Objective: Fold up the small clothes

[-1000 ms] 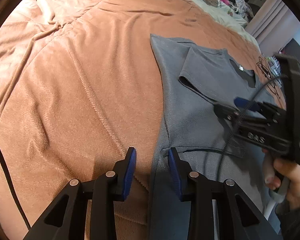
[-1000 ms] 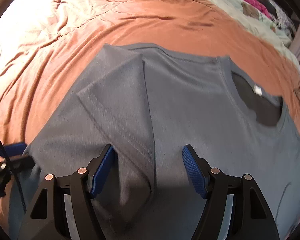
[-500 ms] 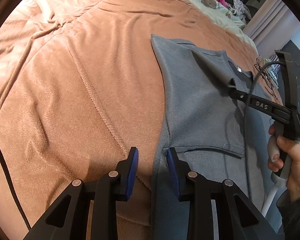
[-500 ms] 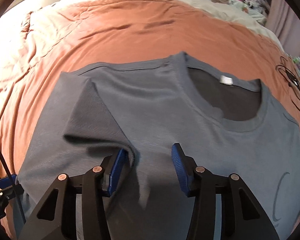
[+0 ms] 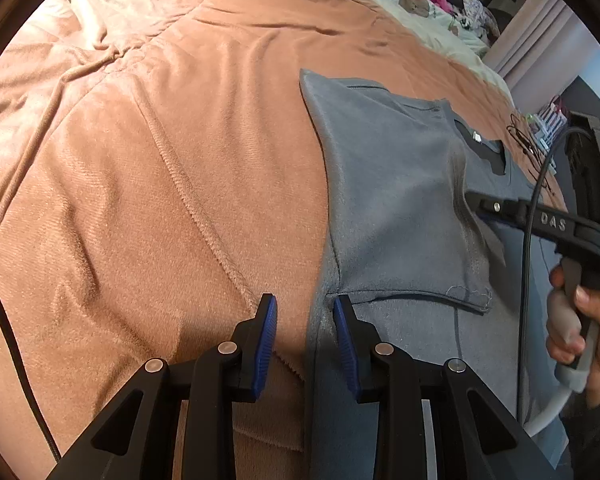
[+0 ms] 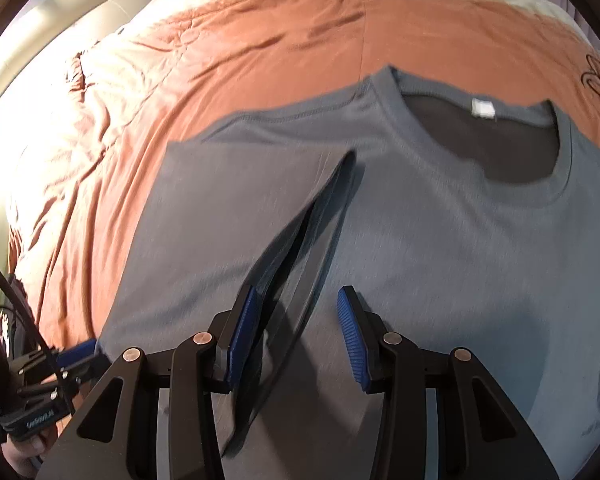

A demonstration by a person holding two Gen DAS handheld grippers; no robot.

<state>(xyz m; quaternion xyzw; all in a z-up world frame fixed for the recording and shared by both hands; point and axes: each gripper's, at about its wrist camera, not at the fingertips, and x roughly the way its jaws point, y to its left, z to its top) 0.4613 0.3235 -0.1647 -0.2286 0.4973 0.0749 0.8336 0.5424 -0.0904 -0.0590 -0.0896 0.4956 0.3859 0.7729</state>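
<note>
a grey t-shirt lies flat on the rust-orange bedspread, neckline toward the far side, with one sleeve folded in over the chest. the left gripper hangs over the shirt's side edge, its blue pads a little apart with the folded edge between them, though i cannot tell whether they press it. the right gripper is over the sleeve's raised hem, jaws closing around it, with a clear gap on the right pad's side.
</note>
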